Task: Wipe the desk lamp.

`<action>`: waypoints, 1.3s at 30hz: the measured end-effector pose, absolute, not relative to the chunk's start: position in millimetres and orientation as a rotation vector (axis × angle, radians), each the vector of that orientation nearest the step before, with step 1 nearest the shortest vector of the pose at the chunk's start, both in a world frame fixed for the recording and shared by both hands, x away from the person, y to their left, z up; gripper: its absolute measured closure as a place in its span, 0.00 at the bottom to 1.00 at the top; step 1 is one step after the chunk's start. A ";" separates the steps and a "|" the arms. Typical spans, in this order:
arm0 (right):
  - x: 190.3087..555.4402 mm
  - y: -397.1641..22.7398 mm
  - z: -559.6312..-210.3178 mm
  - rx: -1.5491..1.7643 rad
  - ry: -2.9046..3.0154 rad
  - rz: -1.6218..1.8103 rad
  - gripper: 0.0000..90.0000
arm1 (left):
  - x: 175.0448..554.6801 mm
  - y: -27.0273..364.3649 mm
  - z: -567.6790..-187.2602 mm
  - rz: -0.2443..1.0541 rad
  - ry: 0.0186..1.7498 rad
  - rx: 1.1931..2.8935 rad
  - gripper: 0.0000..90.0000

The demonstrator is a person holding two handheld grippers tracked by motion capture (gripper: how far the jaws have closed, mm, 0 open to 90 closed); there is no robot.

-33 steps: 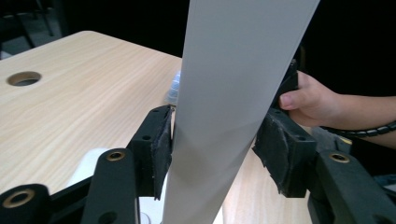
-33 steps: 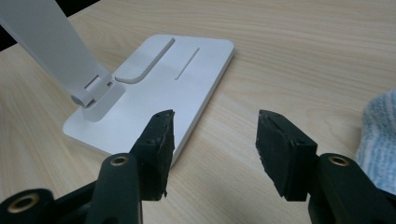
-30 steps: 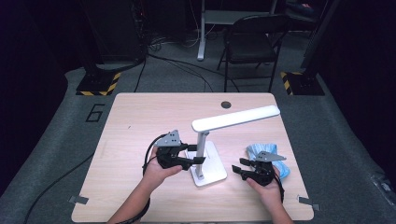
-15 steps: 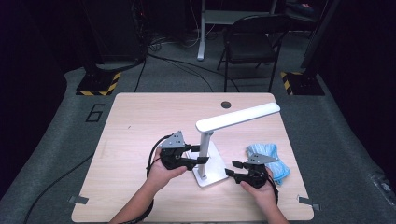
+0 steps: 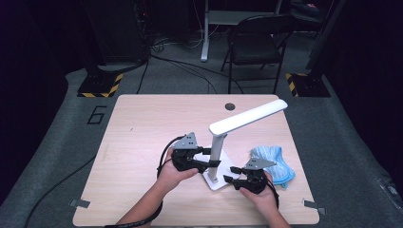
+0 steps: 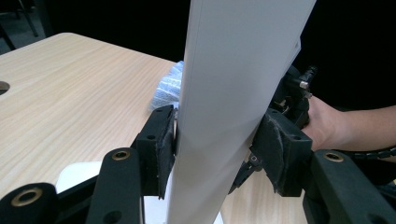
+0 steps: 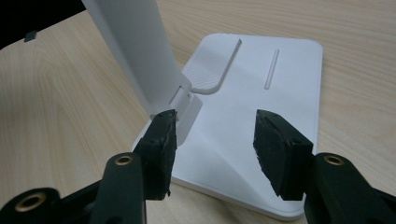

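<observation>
Pale wooden table [image 5: 142, 123] on grey carpet; dark room, folding chair [image 5: 254, 42] behind. Left gripper [image 5: 209, 158] clamps the white lamp [image 5: 217, 152] post at table centre-right; right gripper [image 5: 231, 174], jaws apart and closing, over its base; blue cloth [image 5: 275, 164] rightmost.

The white desk lamp with the flat base [image 5: 216, 178] stands between both grippers, its long head [image 5: 248, 116] overhanging the table's right half. The crumpled blue cloth [image 5: 272, 161] blocks the right side; the light wooden table [image 5: 142, 128] is open at left and behind.

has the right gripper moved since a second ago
Yes. In the high view the right gripper has slid left, off the blue cloth and up to the lamp base.
</observation>
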State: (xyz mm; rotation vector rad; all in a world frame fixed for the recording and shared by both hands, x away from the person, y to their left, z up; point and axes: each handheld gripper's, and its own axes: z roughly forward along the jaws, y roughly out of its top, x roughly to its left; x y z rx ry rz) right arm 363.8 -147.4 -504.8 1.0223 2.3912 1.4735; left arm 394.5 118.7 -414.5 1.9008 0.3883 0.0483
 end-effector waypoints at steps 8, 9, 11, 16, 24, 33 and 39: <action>361.8 -142.5 -502.8 0.973 2.405 1.498 0.54 | 399.0 110.0 -416.5 0.017 0.387 1.890 0.54; 361.2 -142.0 -502.2 0.974 2.410 1.494 0.55 | 399.2 108.4 -416.5 0.018 0.391 1.889 0.54; 360.7 -140.0 -502.4 0.960 2.417 1.507 0.56 | 400.1 107.3 -416.1 0.026 0.380 1.897 0.54; 359.8 -137.1 -502.7 0.934 2.443 1.495 0.58 | 401.8 101.7 -416.6 0.039 0.371 1.912 0.53; 361.8 -130.1 -504.5 0.932 2.441 1.516 0.58 | 403.5 97.7 -415.2 0.033 0.350 1.926 0.52; 364.3 -124.2 -506.6 0.933 2.450 1.499 0.62 | 402.4 98.4 -415.2 0.032 0.349 1.924 0.51; 363.9 -124.4 -506.3 0.906 2.456 1.501 0.67 | 401.7 99.4 -414.2 0.032 0.344 1.937 0.51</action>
